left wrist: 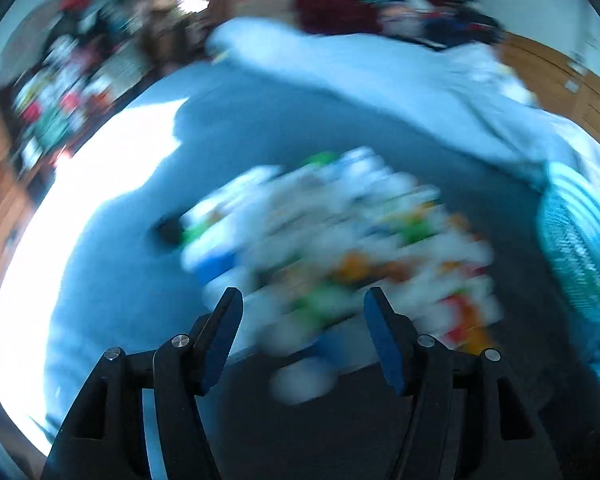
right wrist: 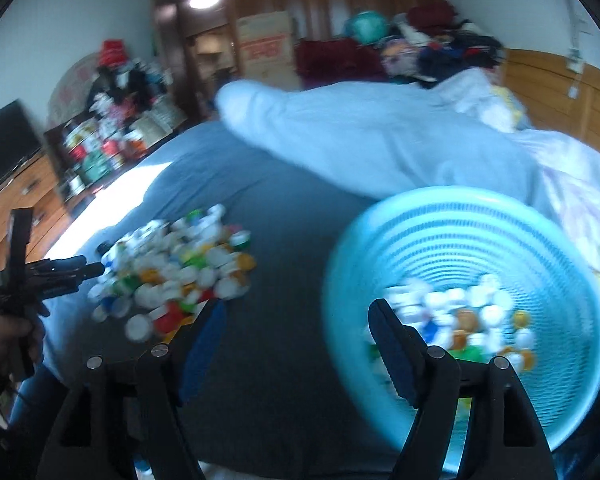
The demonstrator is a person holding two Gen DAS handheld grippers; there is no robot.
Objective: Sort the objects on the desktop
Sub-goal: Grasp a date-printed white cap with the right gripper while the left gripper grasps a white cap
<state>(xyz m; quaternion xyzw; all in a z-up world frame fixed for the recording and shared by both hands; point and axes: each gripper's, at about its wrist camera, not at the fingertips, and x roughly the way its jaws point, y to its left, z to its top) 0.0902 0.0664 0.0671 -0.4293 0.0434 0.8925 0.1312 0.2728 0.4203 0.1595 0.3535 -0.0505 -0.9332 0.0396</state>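
My left gripper [left wrist: 303, 312] is hovering with its blue-padded fingers [left wrist: 220, 340] spread wide and holding nothing, over a motion-blurred heap of bottle caps [left wrist: 340, 248] at twelve o'clock on the blue bedsheet [left wrist: 120, 280]; a turquoise basket [left wrist: 576, 248] is showing at three o'clock.

— What carries everything?
— A bed [right wrist: 284, 216] under a dark blue sheet.
— And lying on it?
— A heap of bottle caps [right wrist: 176, 268] left, a light blue basket [right wrist: 460, 208] right, a pale quilt [right wrist: 360, 132] bunched at the far side.
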